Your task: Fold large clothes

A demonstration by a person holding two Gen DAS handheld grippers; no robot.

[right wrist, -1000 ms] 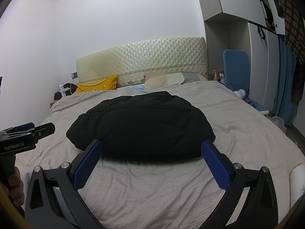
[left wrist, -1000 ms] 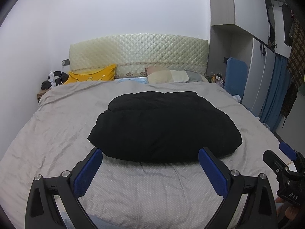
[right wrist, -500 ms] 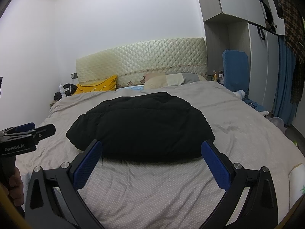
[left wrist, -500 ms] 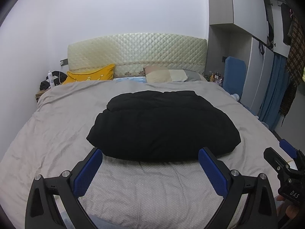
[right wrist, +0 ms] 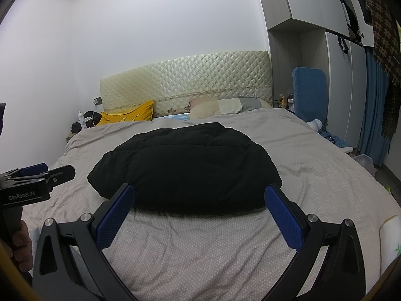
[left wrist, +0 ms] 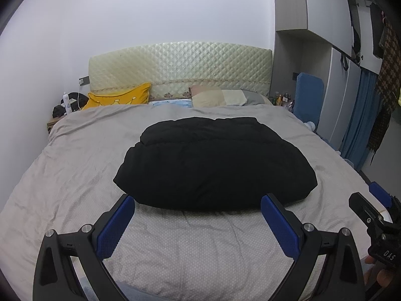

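A black puffy garment (left wrist: pixel 215 163) lies folded in a thick bundle in the middle of the grey bed (left wrist: pixel 75 165); it also shows in the right wrist view (right wrist: pixel 185 168). My left gripper (left wrist: pixel 198 215) is open and empty, held above the bed just short of the bundle's near edge. My right gripper (right wrist: pixel 199 208) is open and empty, also just short of the near edge. Each gripper shows at the edge of the other's view: the right one (left wrist: pixel 376 215), the left one (right wrist: pixel 37 178).
A quilted headboard (left wrist: pixel 180 70), a yellow cushion (left wrist: pixel 120 97) and pillows (left wrist: pixel 220 97) are at the far end. A nightstand with small items (left wrist: pixel 62 110) stands far left. A blue chair (left wrist: pixel 308 100), wardrobe and blue curtain (left wrist: pixel 361 125) are on the right.
Both grippers have stayed open and almost still; the views have shifted only slightly. The black garment has not moved.
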